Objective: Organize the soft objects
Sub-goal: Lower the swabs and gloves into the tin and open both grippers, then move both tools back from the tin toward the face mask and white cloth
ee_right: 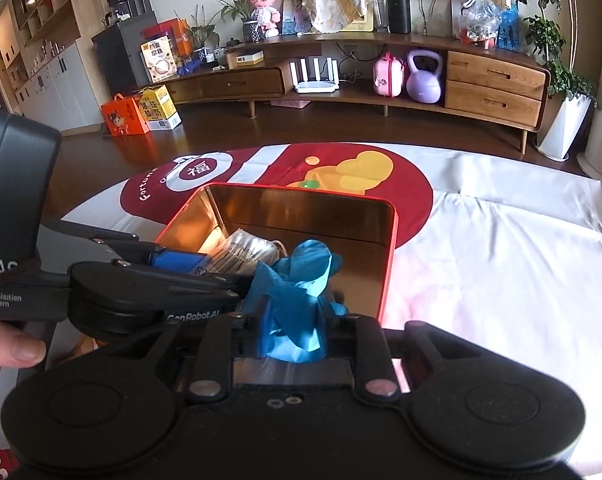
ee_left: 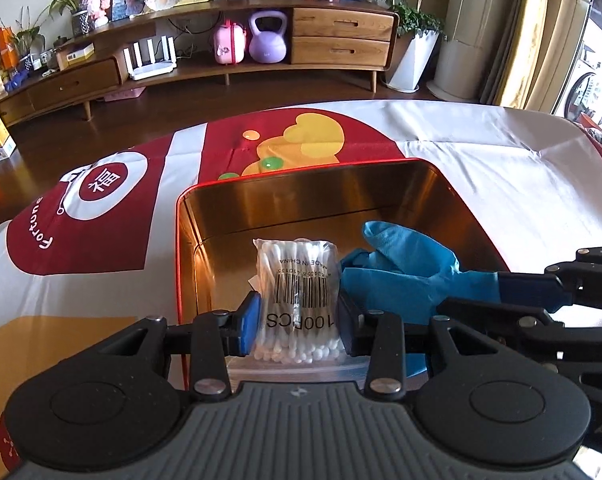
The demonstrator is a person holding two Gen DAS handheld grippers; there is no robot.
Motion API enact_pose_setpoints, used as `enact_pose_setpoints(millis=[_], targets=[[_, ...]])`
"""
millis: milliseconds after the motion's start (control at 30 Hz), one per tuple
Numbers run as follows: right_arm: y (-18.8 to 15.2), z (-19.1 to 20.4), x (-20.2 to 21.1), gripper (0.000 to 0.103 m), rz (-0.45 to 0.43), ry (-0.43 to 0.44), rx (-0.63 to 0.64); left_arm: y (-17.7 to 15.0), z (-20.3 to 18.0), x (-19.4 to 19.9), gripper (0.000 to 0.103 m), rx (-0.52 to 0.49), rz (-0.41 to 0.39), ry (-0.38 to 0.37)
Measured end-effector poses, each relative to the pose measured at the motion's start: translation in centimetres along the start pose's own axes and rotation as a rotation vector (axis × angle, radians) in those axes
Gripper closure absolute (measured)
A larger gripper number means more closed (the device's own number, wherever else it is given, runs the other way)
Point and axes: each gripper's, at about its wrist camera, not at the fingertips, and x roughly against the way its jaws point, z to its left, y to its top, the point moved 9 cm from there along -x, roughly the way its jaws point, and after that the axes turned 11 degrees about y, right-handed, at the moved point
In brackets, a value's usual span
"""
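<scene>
The left tongs (ee_left: 297,318) clamp a clear bag of cotton swabs (ee_left: 297,280) over the near edge of the red tin box (ee_left: 301,184). Just beside it, the right tongs (ee_right: 293,328) stand partly parted around a crumpled blue glove (ee_right: 297,280), which droops into the same box. The box sits on a white, red-printed cloth (ee_left: 481,144).

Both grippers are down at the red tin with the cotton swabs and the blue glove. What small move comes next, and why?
Probably open the left gripper to drop the pack of cotton swabs: its pads clamp the pack, whose far end already reaches into the gold-lined tin. The blue glove sits between the right gripper pads, draping into the tin, so that side looks nearly done.
</scene>
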Motion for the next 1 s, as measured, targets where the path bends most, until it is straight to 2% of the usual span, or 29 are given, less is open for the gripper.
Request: enact_pose_setpoints(millis=[67, 167, 200, 733, 1000], targets=[[0.1, 0.0, 0.3, 0.075, -0.005, 0.005, -0.006, 0.0, 0.1, 0.2, 0.058, 0.007, 0.002, 0.006], [0.2, 0.2, 0.8, 0.073, -0.014, 0.004, -0.004, 0.2, 0.4, 0.8, 0.042, 0.019, -0.012, 0.003], [0.3, 0.3, 1.0, 0.073, -0.015, 0.005, -0.004, 0.2, 0.5, 1.1, 0.041, 0.022, -0.021, 0.002], [0.8, 3.2, 5.6, 0.059, -0.063, 0.007, 0.026, 0.5, 1.6, 7.2, 0.040, 0.059, -0.088, 0.002], [0.8, 4.6, 9.0, 0.047, -0.110, 0.004, 0.030, 0.1, 1.6, 11.7, 0.040, 0.065, -0.139, -0.008]])
